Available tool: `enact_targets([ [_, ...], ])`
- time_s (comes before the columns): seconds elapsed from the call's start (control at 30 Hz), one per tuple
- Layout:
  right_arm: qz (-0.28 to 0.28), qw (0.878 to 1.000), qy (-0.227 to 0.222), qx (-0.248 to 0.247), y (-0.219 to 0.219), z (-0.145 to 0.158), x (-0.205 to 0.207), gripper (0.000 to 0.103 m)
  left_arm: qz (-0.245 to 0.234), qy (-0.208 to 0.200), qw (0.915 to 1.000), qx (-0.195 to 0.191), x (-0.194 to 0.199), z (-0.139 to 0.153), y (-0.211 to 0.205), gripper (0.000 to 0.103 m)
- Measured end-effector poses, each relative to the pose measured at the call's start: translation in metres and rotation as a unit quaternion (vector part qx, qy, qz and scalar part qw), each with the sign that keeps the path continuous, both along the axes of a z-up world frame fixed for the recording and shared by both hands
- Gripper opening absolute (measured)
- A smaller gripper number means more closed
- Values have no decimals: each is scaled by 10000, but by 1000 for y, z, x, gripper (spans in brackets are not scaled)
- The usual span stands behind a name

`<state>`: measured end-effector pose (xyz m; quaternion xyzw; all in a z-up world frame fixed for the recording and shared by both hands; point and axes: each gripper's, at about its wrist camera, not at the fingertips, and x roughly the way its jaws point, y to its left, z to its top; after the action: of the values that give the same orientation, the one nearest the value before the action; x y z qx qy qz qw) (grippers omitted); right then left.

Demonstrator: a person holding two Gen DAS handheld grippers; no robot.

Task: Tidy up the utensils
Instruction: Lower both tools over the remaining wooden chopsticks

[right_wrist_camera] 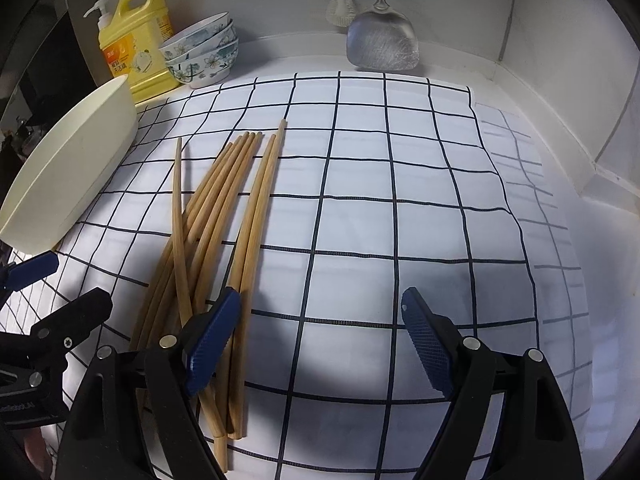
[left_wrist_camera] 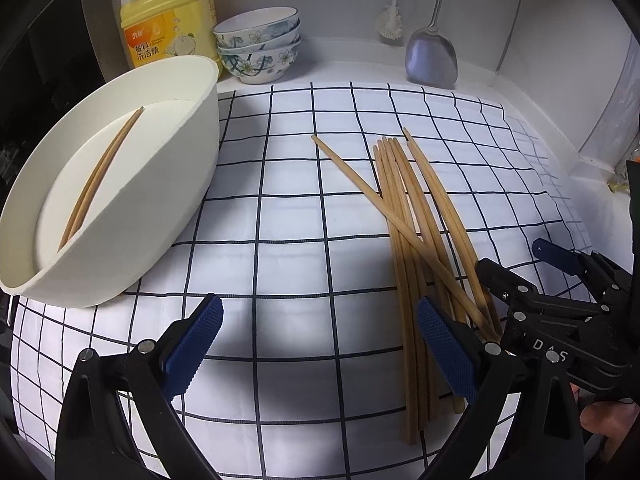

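Wooden chopsticks (left_wrist_camera: 416,236) lying in a loose bundle on the checked cloth (left_wrist_camera: 280,216), one stick crossing over the rest. Sitting to the right of the white tub (left_wrist_camera: 168,184), well apart from it.

Left gripper (left_wrist_camera: 320,340) hovering above the cloth with jaws spread wide, gripping nothing, its right finger (left_wrist_camera: 444,344) just over the bundle's near ends. Right gripper (left_wrist_camera: 560,276) peeking in at the right edge, jaws parted, close beside the sticks.

Only from the left wrist: looking down into the tub and catching two chopsticks (left_wrist_camera: 100,176) already lying inside along its floor.

From the right wrist, tub (right_wrist_camera: 72,168) showing just its outer wall, contents hidden. Right gripper (right_wrist_camera: 320,340) spread wide over bare cloth (right_wrist_camera: 400,200), holding nothing, its left finger (right_wrist_camera: 212,340) overlapping the bundle (right_wrist_camera: 224,220). Near ends of the sticks showing fully here, fanned out below the finger. Left gripper (right_wrist_camera: 48,288) poking in at the left edge.

Seen in both, along the back wall: yellow soap jug (left_wrist_camera: 168,16), stacked floral bowls (left_wrist_camera: 260,44), metal spatula (left_wrist_camera: 432,56) and a brush (left_wrist_camera: 390,20) hanging.
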<state>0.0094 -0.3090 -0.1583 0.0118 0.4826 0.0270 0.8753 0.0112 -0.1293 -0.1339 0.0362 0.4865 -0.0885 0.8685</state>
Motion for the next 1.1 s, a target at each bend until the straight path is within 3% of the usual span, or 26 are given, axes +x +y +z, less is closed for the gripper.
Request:
enact_targets([
  [0.27, 140, 9995, 18, -269, 4, -3, 3, 79, -41, 40, 10000, 8, 3, -4, -3, 96],
  [1.1, -20, 9999, -47, -96, -10, -3, 8, 79, -86, 54, 9993, 347, 8, -19, -12, 96],
])
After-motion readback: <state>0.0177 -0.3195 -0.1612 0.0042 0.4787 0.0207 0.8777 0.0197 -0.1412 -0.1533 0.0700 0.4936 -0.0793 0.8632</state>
